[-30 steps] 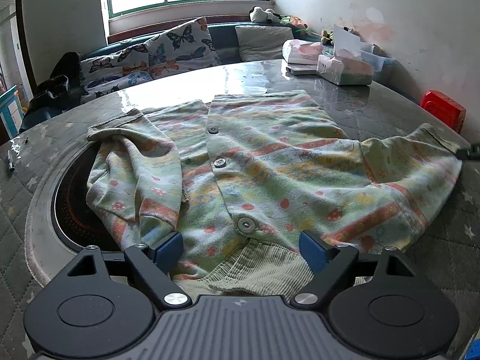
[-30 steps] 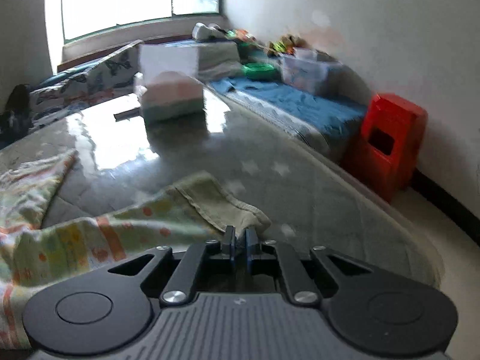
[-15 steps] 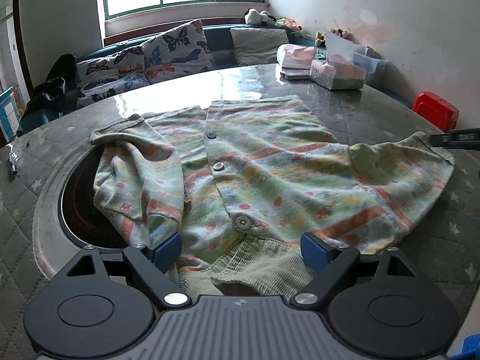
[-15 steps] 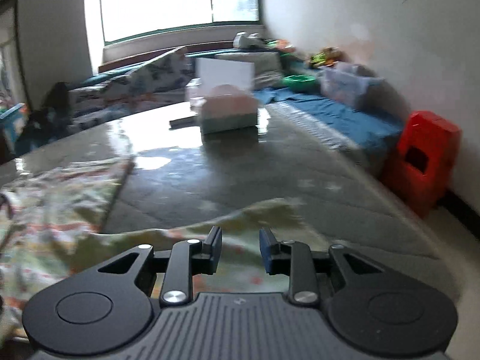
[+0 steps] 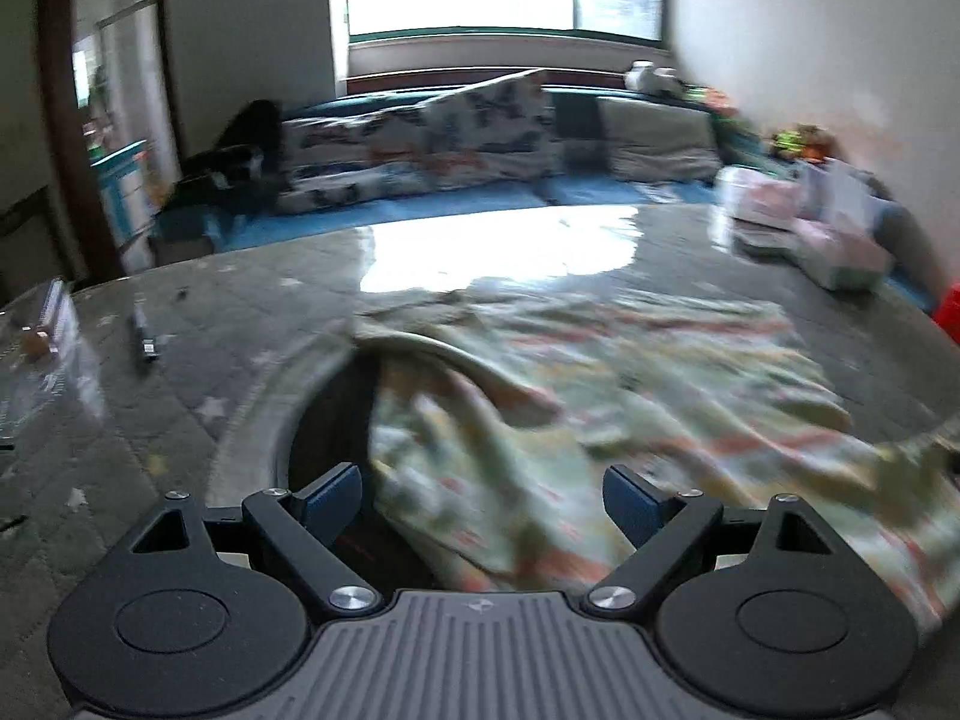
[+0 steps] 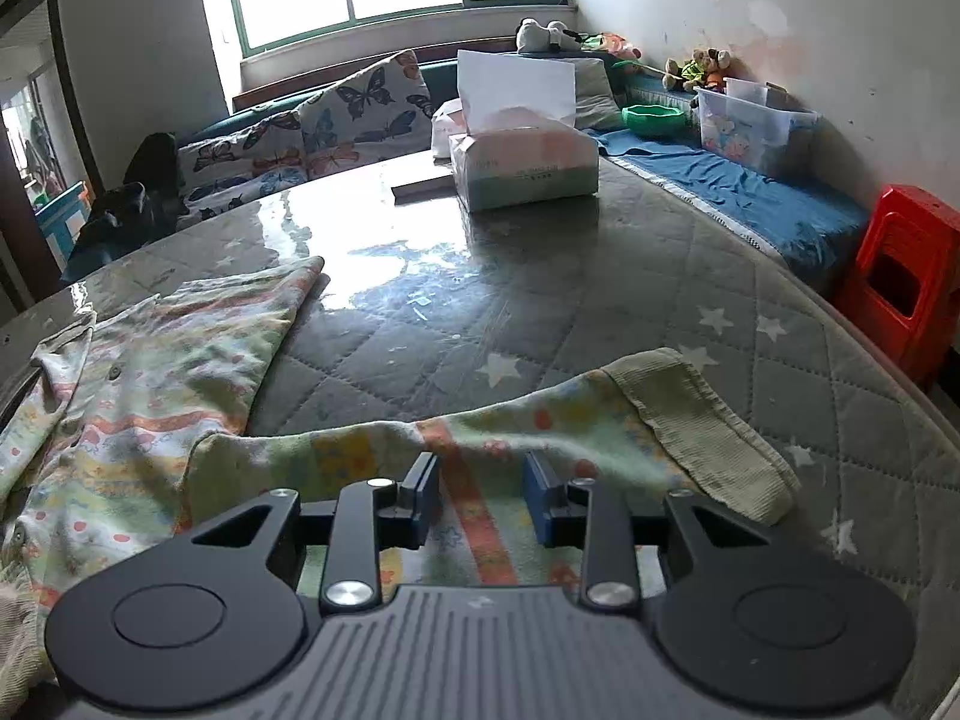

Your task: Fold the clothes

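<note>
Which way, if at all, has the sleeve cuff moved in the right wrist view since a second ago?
Yes. The ribbed sleeve cuff now lies to the right of the right gripper and farther from the tissue box; earlier it sat at the fingertips.

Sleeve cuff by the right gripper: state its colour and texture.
The sleeve cuff is plain pale green ribbed knit; the right wrist view shows it best.

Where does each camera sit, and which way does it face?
Left wrist: on the left gripper, jaws wide, looking down over the blurred shirt toward the window.
Right wrist: on the right gripper, jaws opening above the sleeve, facing the tissue box.
Shared: the shirt, the quilted table, the butterfly cushions. No hand shows.
</note>
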Demonstrator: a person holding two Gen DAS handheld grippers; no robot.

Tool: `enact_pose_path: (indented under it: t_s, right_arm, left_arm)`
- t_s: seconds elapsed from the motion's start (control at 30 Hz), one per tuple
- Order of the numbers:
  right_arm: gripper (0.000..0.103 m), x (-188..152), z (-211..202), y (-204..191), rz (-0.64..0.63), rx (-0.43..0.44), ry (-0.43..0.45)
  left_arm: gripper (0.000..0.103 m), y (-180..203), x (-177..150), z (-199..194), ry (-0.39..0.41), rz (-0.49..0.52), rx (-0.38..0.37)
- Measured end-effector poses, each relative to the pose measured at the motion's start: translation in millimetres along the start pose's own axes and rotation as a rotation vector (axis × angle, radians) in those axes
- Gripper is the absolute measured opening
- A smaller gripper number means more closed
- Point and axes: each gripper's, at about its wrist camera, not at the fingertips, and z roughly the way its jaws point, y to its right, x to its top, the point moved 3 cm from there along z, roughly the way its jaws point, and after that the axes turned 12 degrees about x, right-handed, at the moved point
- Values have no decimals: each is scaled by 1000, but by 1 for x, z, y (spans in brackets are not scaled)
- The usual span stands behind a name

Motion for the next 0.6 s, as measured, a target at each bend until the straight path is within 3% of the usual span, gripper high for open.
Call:
enact_pose_path:
  t_s: [0.13, 0.2, 0.27, 0.47, 0.6]
  right_arm:
    - [33, 0, 0, 0, 0, 6, -1]
    - [43, 0, 0, 0, 0, 13, -2]
    - [46, -1, 0, -2, -3, 20, -3]
    - [47, -2, 0, -2, -4, 23, 2]
    - [48, -2, -1, 0, 0, 34, 5]
  left_arm:
    - [90, 0, 14, 18, -3, -16, 23]
    - [88, 4, 20, 27, -5, -12, 30]
    - [87, 10, 27, 36, -8, -13, 22]
    - [70, 27, 53, 72, -6, -26, 8]
    - [65, 32, 67, 105, -35, -41, 20]
